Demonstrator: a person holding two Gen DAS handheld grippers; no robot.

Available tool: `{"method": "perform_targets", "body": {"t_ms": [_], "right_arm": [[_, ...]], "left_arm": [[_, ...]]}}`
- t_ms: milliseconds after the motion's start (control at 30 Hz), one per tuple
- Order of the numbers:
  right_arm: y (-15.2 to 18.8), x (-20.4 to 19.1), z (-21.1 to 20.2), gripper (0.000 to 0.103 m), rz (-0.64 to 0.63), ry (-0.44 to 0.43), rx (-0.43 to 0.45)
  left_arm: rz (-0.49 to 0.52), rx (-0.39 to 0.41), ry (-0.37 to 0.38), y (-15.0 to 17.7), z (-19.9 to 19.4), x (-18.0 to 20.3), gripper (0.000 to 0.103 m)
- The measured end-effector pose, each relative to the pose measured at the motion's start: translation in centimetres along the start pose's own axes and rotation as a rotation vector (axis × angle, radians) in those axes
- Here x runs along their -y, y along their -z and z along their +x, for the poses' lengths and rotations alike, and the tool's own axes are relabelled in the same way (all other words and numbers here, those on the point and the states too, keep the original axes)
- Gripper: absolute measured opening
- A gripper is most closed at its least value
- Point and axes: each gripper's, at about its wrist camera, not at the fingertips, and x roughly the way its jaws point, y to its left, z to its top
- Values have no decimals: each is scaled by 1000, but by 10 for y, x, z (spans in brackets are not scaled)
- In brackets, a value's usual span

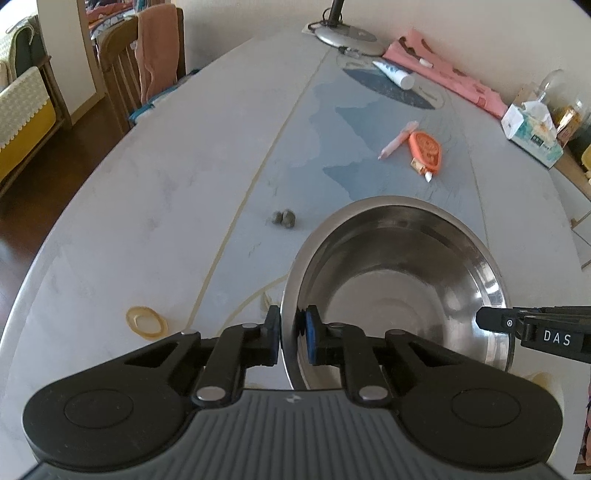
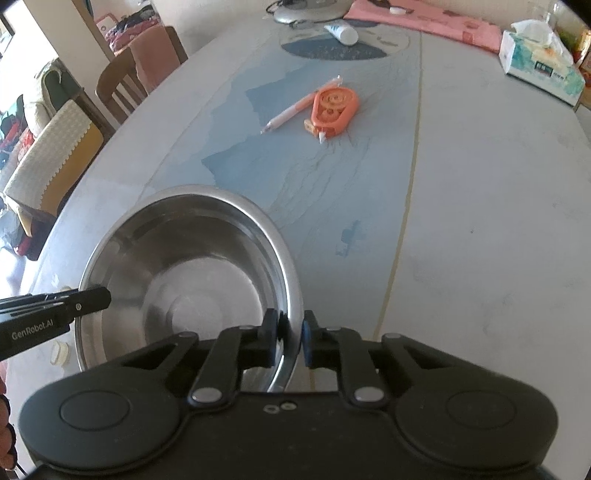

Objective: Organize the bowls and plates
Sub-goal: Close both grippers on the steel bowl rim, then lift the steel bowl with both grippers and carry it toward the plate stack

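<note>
A large stainless steel bowl (image 1: 399, 280) is held between both grippers over the table's near end. My left gripper (image 1: 291, 332) is shut on the bowl's left rim, one finger inside and one outside. My right gripper (image 2: 291, 336) is shut on the bowl's (image 2: 177, 273) right rim in the same way. The right gripper's fingertip (image 1: 495, 321) shows at the far right of the left wrist view, and the left gripper's fingertip (image 2: 92, 299) shows at the left of the right wrist view. The bowl is empty inside.
On the table (image 2: 480, 221) lie an orange correction tape (image 2: 334, 107), a pink pen (image 2: 295, 110), a tissue box (image 2: 543, 70), a white tube (image 2: 341, 31), pink cloth (image 2: 424, 18), a lamp base (image 1: 349, 37), two small dark lumps (image 1: 284, 218) and a tape ring (image 1: 146, 321). Chairs (image 1: 122, 74) stand on the left.
</note>
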Motion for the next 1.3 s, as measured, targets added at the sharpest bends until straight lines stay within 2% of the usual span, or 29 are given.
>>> {"method": "perform_targets", "body": {"t_ms": [400, 633, 900, 1300], "right_arm": [[1, -8, -55, 14, 1, 10, 66], [21, -14, -98, 14, 6, 21, 101], [64, -21, -146, 14, 15, 46, 133], [159, -28, -200, 14, 84, 98, 144]], "left_arm": [[23, 51, 21, -6, -56, 10, 13], [59, 67, 44, 5, -100, 18, 13], [106, 72, 83, 38, -151, 28, 13], [194, 41, 145, 115, -199, 39, 13]]}}
